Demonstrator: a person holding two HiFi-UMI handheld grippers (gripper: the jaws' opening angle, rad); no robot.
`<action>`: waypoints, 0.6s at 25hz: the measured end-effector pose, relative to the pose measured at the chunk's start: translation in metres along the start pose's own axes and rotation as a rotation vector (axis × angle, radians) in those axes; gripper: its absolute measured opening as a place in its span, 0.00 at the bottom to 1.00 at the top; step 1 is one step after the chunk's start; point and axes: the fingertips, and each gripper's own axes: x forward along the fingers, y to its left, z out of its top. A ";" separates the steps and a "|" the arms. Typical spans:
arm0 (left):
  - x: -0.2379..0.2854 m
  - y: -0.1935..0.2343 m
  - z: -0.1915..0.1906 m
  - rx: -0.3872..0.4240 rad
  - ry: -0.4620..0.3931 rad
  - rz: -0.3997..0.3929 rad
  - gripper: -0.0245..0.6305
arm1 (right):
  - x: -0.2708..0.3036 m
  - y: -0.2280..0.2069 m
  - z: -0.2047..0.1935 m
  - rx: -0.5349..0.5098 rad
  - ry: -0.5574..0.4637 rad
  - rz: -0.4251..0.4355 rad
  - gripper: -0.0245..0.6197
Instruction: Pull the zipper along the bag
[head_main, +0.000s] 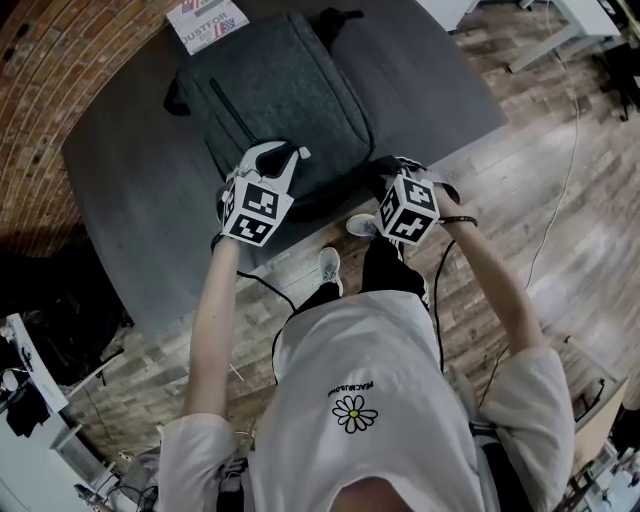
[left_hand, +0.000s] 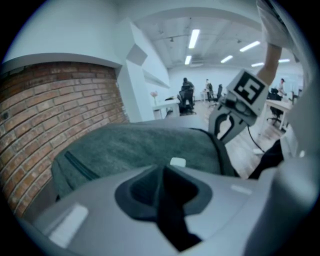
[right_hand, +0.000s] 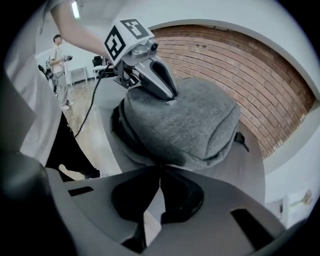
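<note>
Bag (head_main: 290, 80) on tabletop (head_main: 130, 180) is pinched at its near end by left hand-held gripper (head_main: 290, 158), right hand-held gripper (right_hand: 160, 169) being closed against bag's near-right corner.

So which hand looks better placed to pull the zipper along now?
Right, I'd say. The right gripper has its jaws closed at the near edge of the bag, seemingly ready to pull. The left gripper grips the bag's top and seems better used holding it steady.
</note>
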 end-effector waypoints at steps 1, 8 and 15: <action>0.000 -0.001 0.000 0.000 -0.002 -0.003 0.12 | -0.002 0.007 0.003 0.012 0.000 0.006 0.05; -0.001 -0.006 -0.002 0.044 -0.006 -0.031 0.12 | -0.008 0.042 0.021 -0.041 0.069 -0.006 0.05; -0.009 -0.012 -0.002 0.108 -0.036 -0.076 0.12 | -0.003 0.051 0.024 0.142 0.046 0.014 0.05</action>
